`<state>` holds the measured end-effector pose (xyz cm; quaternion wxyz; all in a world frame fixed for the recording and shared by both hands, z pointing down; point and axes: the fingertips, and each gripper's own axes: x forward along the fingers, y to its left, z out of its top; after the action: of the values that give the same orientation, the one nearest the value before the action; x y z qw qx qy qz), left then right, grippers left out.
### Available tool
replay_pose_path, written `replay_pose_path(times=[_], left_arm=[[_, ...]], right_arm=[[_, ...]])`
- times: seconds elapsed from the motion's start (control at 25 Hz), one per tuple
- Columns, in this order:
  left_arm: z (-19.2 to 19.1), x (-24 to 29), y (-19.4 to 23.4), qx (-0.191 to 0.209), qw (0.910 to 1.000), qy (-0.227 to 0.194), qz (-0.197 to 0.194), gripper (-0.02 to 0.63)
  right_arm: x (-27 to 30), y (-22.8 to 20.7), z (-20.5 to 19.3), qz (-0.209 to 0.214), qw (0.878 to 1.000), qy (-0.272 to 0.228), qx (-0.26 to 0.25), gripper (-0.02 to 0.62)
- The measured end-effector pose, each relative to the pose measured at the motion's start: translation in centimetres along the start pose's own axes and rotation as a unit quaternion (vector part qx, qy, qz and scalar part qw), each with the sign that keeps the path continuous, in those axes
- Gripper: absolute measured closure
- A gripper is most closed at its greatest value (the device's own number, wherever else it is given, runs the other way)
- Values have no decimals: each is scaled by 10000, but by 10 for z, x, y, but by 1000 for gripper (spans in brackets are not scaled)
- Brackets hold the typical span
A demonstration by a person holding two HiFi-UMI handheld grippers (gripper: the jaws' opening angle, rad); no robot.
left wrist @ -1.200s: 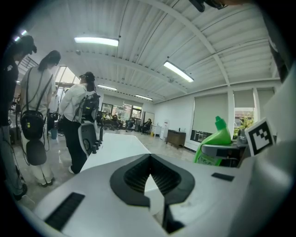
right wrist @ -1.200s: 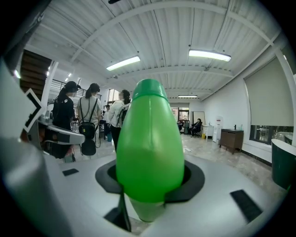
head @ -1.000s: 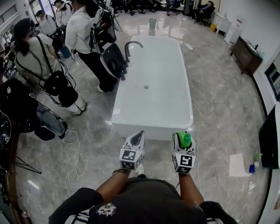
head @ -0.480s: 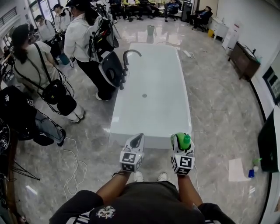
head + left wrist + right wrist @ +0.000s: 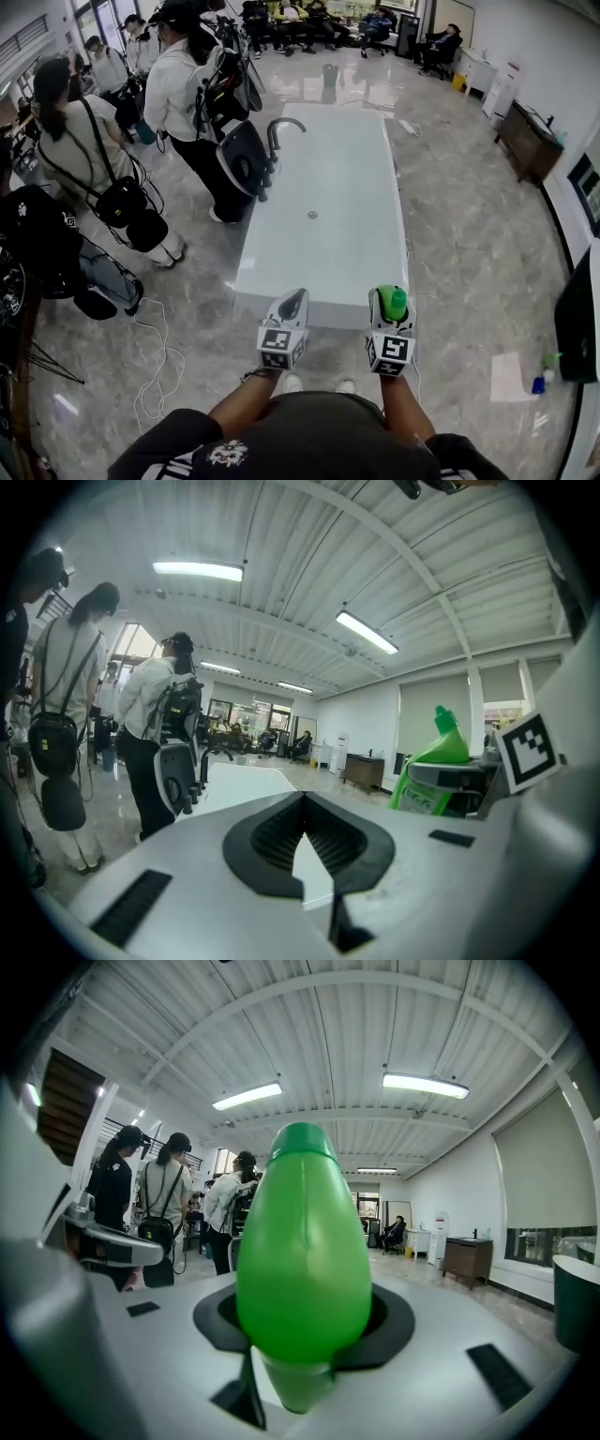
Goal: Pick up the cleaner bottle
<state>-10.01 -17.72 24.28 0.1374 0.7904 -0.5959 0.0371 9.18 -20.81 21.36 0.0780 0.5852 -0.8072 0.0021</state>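
Note:
The cleaner bottle is bright green with a rounded body. My right gripper is shut on it and holds it in the air in front of me. In the right gripper view the bottle fills the middle, standing between the black pads. The left gripper view shows the same bottle off to its right. My left gripper hangs beside the right one, shut with nothing in it, its pads meeting at the tip. Both grippers hover at the near end of a white bathtub.
The long white bathtub has a dark faucet on its left rim. Several people with bags stand along the left. Cables lie on the marble floor. At the right are a dark cabinet, a paper sheet and small bottles.
Both grippers have moved a little forward toward the tub's near end and slightly up. The green bottle stays in the right gripper. The left gripper stays shut.

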Motion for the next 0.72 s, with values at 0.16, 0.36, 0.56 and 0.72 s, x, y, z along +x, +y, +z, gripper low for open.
replay_pose_path(times=[0.16,0.36,0.56,0.72], left_arm=[[3,3,-3,26,10000,-46,43,600],[2,6,-6,52,10000,14,54,600],[-2,11,-10,43,10000,34,9,600],[-2,14,-7,56,10000,4,6,600]], right_arm=[[4,-5,1,31,10000,9,-72,403],[7,-12,0,-48,10000,-11,26,403],[9,-14,2,41,9998,-79,-192,403],[12,-17,1,-9,9999,-57,-139,403]])
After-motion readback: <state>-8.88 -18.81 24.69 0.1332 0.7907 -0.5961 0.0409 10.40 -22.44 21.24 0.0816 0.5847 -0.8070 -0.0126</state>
